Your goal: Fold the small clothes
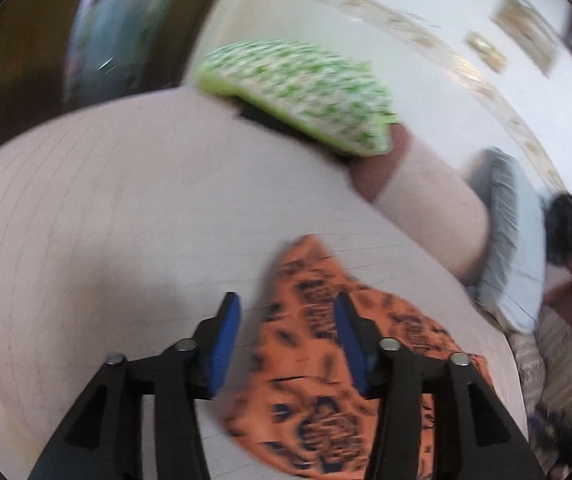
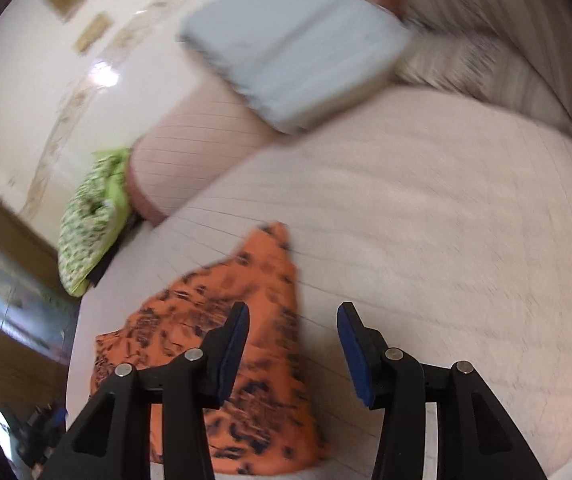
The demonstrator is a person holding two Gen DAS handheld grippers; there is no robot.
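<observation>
Left wrist view: orange printed garment part-folded on bed; left gripper and right gripper half-open, empty; folded green garment far.

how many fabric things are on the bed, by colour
orange printed garment: 1
green patterned cloth: 1
pale blue-grey pillow: 1
total: 3
</observation>
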